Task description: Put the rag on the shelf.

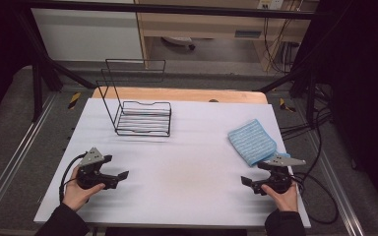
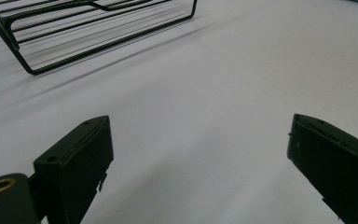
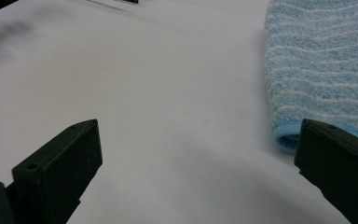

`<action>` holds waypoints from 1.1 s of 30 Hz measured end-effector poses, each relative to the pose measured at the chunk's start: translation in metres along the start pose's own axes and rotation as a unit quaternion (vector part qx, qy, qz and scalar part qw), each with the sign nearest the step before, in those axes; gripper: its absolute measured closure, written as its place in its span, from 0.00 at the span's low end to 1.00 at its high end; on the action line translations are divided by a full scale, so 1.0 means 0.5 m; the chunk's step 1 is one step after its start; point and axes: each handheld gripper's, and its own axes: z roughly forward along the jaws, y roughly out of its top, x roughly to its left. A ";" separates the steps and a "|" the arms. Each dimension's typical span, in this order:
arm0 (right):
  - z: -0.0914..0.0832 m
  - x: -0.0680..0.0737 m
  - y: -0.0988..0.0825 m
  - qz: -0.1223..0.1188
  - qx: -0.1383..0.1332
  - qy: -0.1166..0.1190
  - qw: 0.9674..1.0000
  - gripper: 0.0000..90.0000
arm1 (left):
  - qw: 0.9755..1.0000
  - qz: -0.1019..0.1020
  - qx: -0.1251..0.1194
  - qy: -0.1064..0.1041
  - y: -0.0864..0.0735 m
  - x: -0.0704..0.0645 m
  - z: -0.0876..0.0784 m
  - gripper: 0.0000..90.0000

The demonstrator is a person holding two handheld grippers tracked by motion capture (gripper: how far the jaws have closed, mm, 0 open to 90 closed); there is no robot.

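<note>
The folded blue cloth [image 1: 252,141] lay on the white desk [image 1: 177,167] just ahead of the right gripper [image 1: 250,184] and slightly to the outer side of its jaws; in the right gripper view the cloth [image 3: 321,70] ran up along the right-hand jaw, its rolled near edge just beside that jaw's tip without being between the two. Both jaws there stood wide apart with nothing but bare desk between them. The left gripper [image 1: 115,167] rested well away on the other side of the desk, its jaws likewise fully spread and holding nothing, with the black wire rack [image 1: 140,110] ahead of them and off to their left [image 2: 98,28]. The right hand [image 1: 283,196] was clearly the nearer to the cloth. The cloth's long axis ran diagonally, from the near corner by the right jaws away toward the far middle of the desk, so it pointed roughly along the line the jaws faced, skewed a little. Any grasp would likely call for a small sideways shift toward the cloth's near edge.
</note>
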 end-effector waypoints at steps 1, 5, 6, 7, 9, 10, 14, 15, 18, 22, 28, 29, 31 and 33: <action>0.000 0.000 0.000 0.000 -0.001 0.000 1.000 0.02 | 1.000 0.000 0.000 0.000 0.000 0.000 0.000 0.08; 0.000 0.000 0.001 -0.002 -0.002 0.000 1.000 0.02 | 1.000 0.000 0.002 0.000 -0.002 -0.001 0.000 0.08; -0.001 0.001 0.001 -0.002 -0.003 -0.003 1.000 0.02 | 1.000 -0.001 0.003 -0.001 -0.003 0.000 0.000 0.08; -0.001 0.001 0.001 -0.002 -0.003 -0.003 1.000 0.02 | 1.000 -0.001 0.003 -0.001 -0.003 0.000 0.000 0.08; 0.001 0.002 0.003 -0.005 -0.002 -0.008 1.000 0.02 | 1.000 0.000 0.004 -0.002 -0.004 0.000 0.001 0.08; 0.002 0.001 0.004 -0.005 0.000 -0.010 1.000 0.02 | 1.000 0.000 0.005 -0.002 -0.005 0.000 0.001 0.08; 0.006 0.003 0.010 -0.009 -0.001 -0.019 1.000 0.03 | 1.000 -0.001 0.006 0.000 -0.008 0.001 -0.001 0.08; 0.006 0.003 0.010 -0.009 -0.001 -0.019 1.000 0.03 | 1.000 -0.003 0.004 0.001 -0.007 0.002 -0.001 0.08; 0.008 0.001 0.013 -0.012 0.005 -0.027 1.000 0.05 | 1.000 -0.003 0.005 0.002 -0.007 0.001 -0.001 0.08; 0.010 0.000 0.018 -0.017 0.009 -0.042 0.999 0.06 | 1.000 -0.003 0.005 0.003 -0.007 0.001 0.000 0.08; 0.021 -0.001 0.038 -0.023 0.017 -0.069 0.997 0.08 | 1.000 -0.008 0.004 0.006 -0.009 0.002 -0.004 0.07; 0.023 -0.002 0.042 -0.024 0.016 -0.072 0.997 0.08 | 1.000 -0.010 0.004 0.007 -0.011 0.001 -0.004 0.07; 0.027 -0.005 0.052 -0.025 0.013 -0.079 0.996 0.11 | 1.000 -0.008 0.006 0.007 -0.013 0.001 -0.006 0.08; 0.032 -0.008 0.064 -0.026 0.011 -0.082 0.996 0.14 | 1.000 -0.008 0.006 0.008 -0.013 0.001 -0.006 0.08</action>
